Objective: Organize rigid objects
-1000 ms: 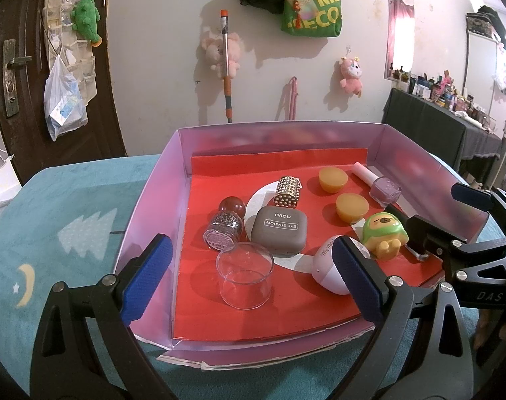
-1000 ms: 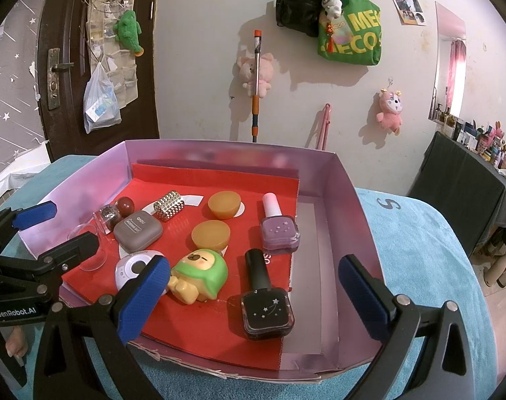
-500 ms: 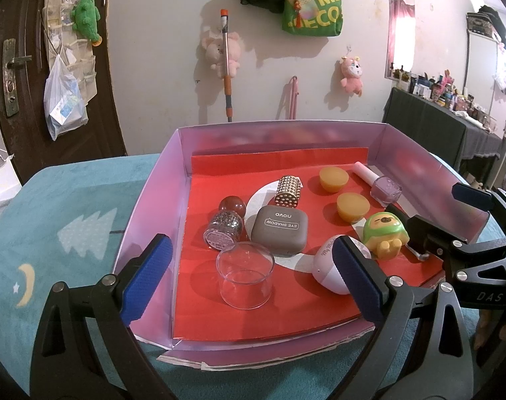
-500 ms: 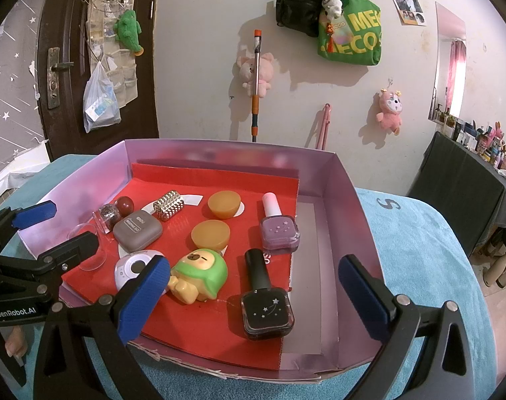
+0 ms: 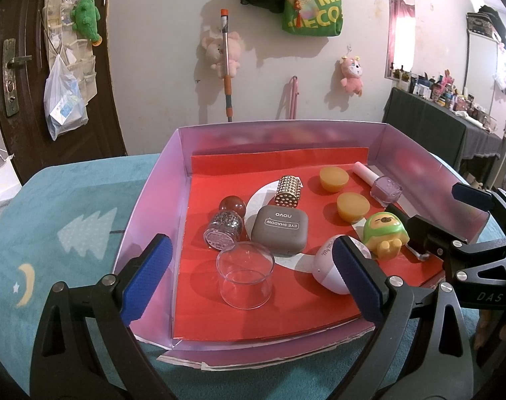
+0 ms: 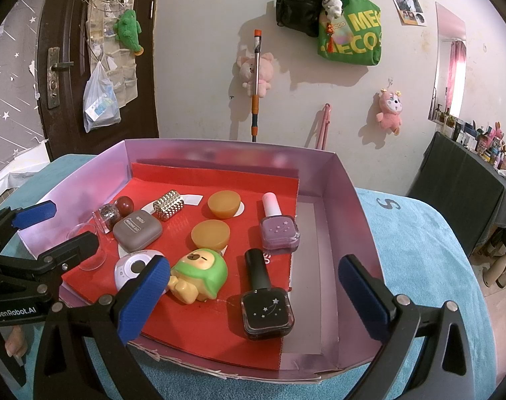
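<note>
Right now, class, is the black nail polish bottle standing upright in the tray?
No: the black nail polish bottle lies flat on the tray's red liner, cap pointing away.

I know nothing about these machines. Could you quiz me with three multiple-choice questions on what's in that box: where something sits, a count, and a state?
1. The black nail polish bottle lies nearest:
A. the near rim
B. the far wall
C. the clear cup

2. Orange domes in the tray:
A. one
B. two
C. four

3. The right gripper is:
A. shut on the bottle
B. open, holding nothing
C. shut on the toy

Answers: 1 A, it lies at the front edge. 2 B, two domes. 3 B, its pads stand wide apart.
</note>
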Demonstrator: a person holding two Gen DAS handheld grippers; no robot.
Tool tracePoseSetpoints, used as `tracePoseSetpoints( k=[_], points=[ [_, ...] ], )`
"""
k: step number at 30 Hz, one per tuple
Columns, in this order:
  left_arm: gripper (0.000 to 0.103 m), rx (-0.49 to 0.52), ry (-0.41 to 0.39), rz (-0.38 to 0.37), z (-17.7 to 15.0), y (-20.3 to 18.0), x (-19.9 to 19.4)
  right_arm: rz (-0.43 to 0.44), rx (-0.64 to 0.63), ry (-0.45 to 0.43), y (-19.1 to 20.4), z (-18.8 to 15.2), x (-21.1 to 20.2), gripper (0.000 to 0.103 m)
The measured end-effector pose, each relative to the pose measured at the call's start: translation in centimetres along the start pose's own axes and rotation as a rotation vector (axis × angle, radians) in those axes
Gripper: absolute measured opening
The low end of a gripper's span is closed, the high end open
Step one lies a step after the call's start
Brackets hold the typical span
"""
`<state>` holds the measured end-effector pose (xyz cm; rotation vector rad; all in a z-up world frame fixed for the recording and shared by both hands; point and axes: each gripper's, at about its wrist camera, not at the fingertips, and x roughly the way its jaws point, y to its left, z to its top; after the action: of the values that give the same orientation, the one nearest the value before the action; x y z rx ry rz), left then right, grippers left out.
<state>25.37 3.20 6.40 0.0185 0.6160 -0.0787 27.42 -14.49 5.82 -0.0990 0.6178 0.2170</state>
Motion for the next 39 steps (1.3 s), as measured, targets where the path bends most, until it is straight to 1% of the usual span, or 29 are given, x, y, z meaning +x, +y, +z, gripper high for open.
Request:
tracePoseSetpoints(
  k=[34, 39],
  points=[
    [0.098, -0.001, 0.001, -0.001, 0.01, 0.07, -0.02, 0.000, -0.002, 0.000, 0.03, 0.06, -0.04, 0.103],
    [0.098, -0.005, -0.003, -0.008, -0.26, 0.26, -0.05, 0.001, 0.006, -0.011, -0.16, -0.06, -0.27, 0.103]
  ],
)
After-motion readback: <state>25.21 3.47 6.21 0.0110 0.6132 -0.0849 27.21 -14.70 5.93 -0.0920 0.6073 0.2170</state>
